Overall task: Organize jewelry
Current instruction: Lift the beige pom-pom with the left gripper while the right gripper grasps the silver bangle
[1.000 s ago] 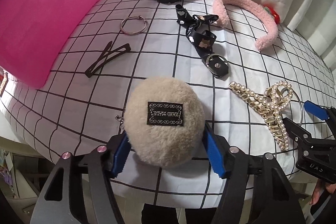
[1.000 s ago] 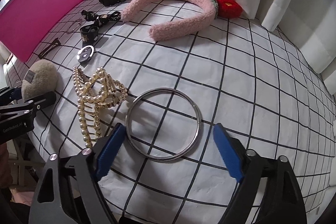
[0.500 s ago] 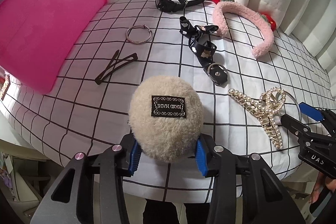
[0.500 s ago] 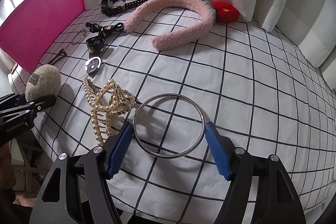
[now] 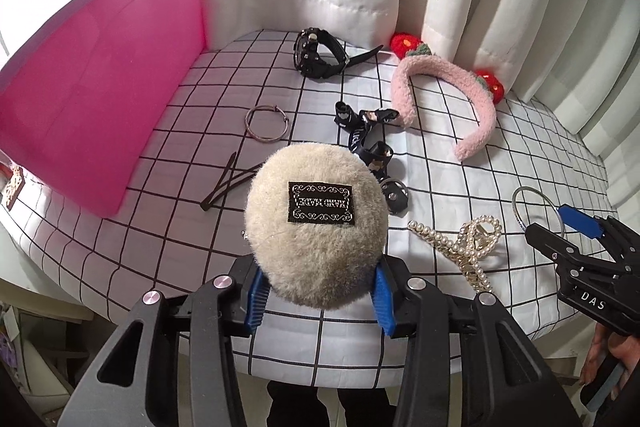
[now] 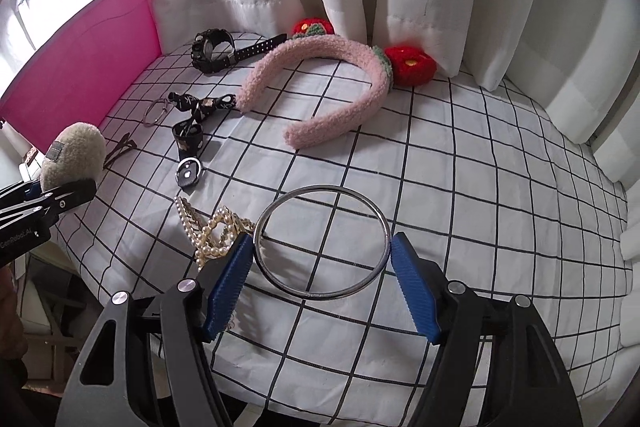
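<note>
My left gripper [image 5: 318,297] is shut on a beige fluffy pom-pom [image 5: 316,223] with a black label and holds it lifted above the checked cloth; it also shows in the right wrist view [image 6: 74,157]. My right gripper [image 6: 322,281] is shut on a large silver bangle [image 6: 322,241], its blue pads touching both sides, lifted a little off the cloth. The bangle also shows in the left wrist view [image 5: 534,205]. A pearl hair claw [image 5: 464,243] lies between the two grippers.
A pink box [image 5: 92,107] stands at the left. On the cloth lie a black watch [image 5: 318,53], a pink fuzzy headband [image 5: 440,95] with red flowers, a black ribbon strap [image 5: 370,143], a small ring [image 5: 266,123] and a dark hair clip [image 5: 228,187]. White curtains hang behind.
My left gripper closed on the pom-pom and raised it off the cloth. My right gripper closed onto the silver bangle and lifted it slightly.
</note>
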`<state>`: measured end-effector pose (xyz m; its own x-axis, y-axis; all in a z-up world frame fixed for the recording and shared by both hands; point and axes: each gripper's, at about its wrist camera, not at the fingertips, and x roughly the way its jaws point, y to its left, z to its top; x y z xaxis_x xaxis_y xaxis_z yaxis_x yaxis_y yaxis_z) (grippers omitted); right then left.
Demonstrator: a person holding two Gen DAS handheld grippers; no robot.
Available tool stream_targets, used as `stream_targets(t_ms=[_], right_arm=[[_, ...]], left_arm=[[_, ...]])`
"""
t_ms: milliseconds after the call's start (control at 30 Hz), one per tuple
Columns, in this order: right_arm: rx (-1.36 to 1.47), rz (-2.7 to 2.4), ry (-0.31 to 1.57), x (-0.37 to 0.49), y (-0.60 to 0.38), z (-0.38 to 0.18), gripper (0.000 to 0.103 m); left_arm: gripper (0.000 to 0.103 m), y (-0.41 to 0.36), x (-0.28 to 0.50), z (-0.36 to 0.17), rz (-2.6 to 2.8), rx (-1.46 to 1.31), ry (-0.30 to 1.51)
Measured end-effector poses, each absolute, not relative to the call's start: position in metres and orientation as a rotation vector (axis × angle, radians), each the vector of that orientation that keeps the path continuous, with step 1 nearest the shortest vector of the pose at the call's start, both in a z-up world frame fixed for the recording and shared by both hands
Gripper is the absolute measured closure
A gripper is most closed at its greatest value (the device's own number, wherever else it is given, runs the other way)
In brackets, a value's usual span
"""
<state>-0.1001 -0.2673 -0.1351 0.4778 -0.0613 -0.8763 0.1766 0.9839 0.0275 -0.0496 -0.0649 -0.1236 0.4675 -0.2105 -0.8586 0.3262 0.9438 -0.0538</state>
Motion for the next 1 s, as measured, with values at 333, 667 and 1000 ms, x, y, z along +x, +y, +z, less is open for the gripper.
stream_targets(t_ms=[333, 667, 1000], right_arm=[[0.088, -0.110, 0.944, -0.079, -0.248, -0.081, 0.035], [0.020, -0.009, 0.815, -0.033, -0.199, -0.027, 0.035], [-0.034, 0.164, 0.714, 0.034, -0.124, 0.015, 0.035]], left_arm=[[0.061, -0.053, -0.041, -0.077, -0.333, 0.093, 0.926], [0.061, -0.015, -0.024, -0.019, -0.296, 0.029, 0.787], [0.061, 0.059, 0.001, 0.026, -0.173, -0.051, 0.684]])
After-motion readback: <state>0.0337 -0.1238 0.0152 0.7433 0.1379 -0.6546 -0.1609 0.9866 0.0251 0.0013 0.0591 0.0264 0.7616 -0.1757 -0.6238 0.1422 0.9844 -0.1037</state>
